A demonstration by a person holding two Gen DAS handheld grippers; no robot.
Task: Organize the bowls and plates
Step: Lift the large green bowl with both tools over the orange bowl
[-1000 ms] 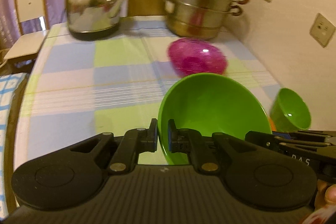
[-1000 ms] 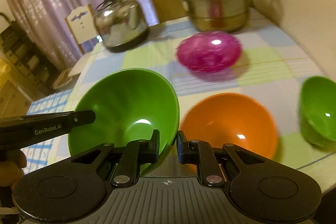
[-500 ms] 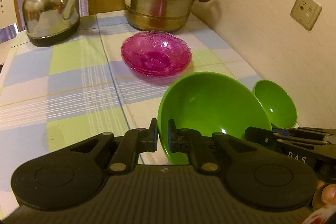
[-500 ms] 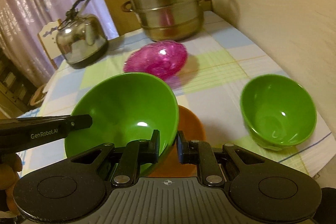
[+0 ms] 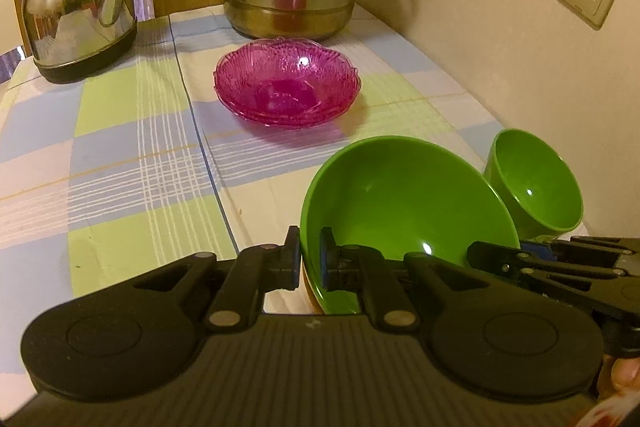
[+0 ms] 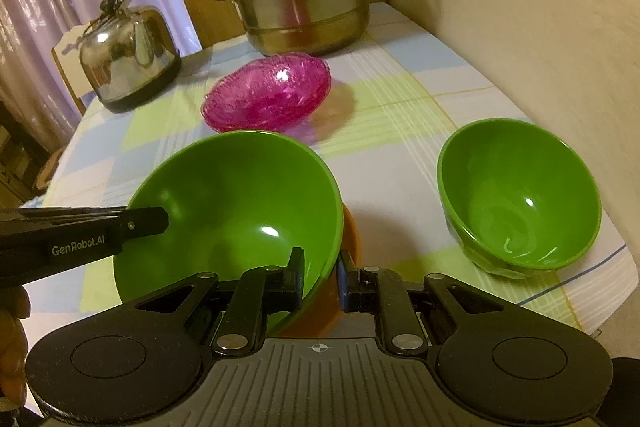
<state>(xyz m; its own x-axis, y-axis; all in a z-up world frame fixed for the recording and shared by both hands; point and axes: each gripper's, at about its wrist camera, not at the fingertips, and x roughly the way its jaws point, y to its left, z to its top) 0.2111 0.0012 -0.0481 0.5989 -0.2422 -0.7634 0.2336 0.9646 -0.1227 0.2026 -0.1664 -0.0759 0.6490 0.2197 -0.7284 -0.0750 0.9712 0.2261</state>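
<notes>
Bowls are nesting: the large green bowl, pinched at opposite rim edges by the left gripper and right gripper, has come down over the orange bowl, which a second ago lay open beside it. Stacking looks nearly done; the small green bowl and pink glass bowl wait on the surface.

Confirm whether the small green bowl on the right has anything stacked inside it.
No. The small green bowl stands alone on the tablecloth, its inside bare apart from reflections.
</notes>
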